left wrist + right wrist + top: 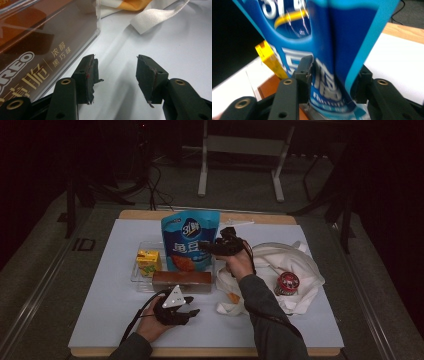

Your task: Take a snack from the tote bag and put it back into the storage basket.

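Observation:
A tall blue snack bag (190,242) stands upright in a clear tray (135,276). The tray also holds a yellow carton (148,261) and a brown Oreo box (181,281). My right gripper (207,247) reaches the bag's right side. In the right gripper view the blue bag (332,45) stands between the parted jaws of my right gripper (334,68), and the pads look loose on it. My left gripper (192,306) rests on the table in front of the brown box. Its jaws (116,72) stand open over bare white table beside the Oreo box (37,50).
A white cloth tote (300,270) lies crumpled at the right, with a red-lidded jar (288,282) on it. One tote strap (155,17) lies ahead of my left gripper. The white table top (100,315) ends in a wooden edge at the front.

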A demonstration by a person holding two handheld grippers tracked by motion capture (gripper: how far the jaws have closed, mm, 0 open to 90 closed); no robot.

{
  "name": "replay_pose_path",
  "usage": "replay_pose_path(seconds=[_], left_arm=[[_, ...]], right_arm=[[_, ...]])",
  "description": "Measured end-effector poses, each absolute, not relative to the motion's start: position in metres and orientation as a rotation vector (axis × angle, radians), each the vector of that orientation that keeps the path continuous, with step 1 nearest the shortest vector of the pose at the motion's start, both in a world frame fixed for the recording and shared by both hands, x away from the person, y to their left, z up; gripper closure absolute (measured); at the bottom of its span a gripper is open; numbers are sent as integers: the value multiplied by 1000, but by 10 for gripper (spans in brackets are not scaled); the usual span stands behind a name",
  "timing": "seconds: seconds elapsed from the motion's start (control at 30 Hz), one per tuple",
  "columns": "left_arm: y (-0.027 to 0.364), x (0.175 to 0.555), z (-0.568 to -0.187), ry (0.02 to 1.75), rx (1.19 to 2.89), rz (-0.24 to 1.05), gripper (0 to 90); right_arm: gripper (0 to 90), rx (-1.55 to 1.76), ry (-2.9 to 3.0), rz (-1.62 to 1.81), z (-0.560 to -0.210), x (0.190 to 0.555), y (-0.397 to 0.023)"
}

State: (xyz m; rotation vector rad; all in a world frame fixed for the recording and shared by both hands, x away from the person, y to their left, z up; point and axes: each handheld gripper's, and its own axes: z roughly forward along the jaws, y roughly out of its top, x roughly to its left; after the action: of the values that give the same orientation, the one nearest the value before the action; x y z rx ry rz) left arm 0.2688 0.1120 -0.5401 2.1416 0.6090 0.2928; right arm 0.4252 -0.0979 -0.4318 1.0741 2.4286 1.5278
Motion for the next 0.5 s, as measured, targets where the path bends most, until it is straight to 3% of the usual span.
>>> replay_pose_path(seconds=[0.5], left_arm=[[111, 269, -540, 604, 2153, 297, 496]], right_arm=[[631, 1096, 2362, 1397, -439, 409, -86]])
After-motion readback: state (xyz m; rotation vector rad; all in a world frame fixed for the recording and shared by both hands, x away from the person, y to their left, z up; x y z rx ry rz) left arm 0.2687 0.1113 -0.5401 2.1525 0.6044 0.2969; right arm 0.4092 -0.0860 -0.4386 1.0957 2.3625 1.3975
